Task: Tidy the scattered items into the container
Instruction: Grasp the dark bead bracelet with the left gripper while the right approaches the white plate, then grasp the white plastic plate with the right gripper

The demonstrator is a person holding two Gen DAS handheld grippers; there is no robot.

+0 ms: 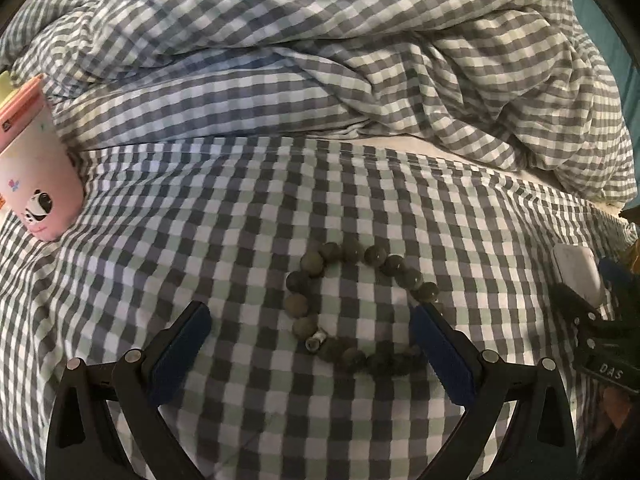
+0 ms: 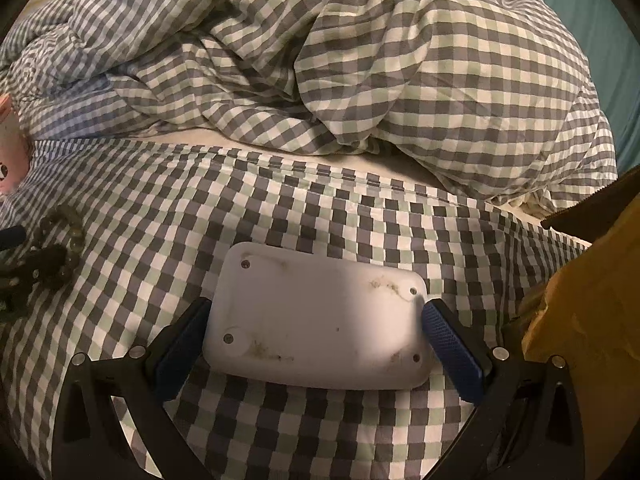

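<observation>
A dark bead bracelet (image 1: 352,304) lies on the checked bed sheet, and my left gripper (image 1: 312,322) is open around it, fingers on either side, right finger touching its beads. A white flat box (image 2: 316,320) with small screws lies on the sheet between the open fingers of my right gripper (image 2: 316,316), which stand close at both its ends. The bracelet also shows at the left edge of the right wrist view (image 2: 60,240). The white box shows at the right of the left wrist view (image 1: 576,272). A pink panda-print container (image 1: 36,168) stands at far left.
A crumpled checked duvet (image 1: 360,60) is piled along the back of the bed. A brown cardboard box (image 2: 592,280) with a jagged edge rises at the right. A teal wall (image 2: 592,40) shows behind.
</observation>
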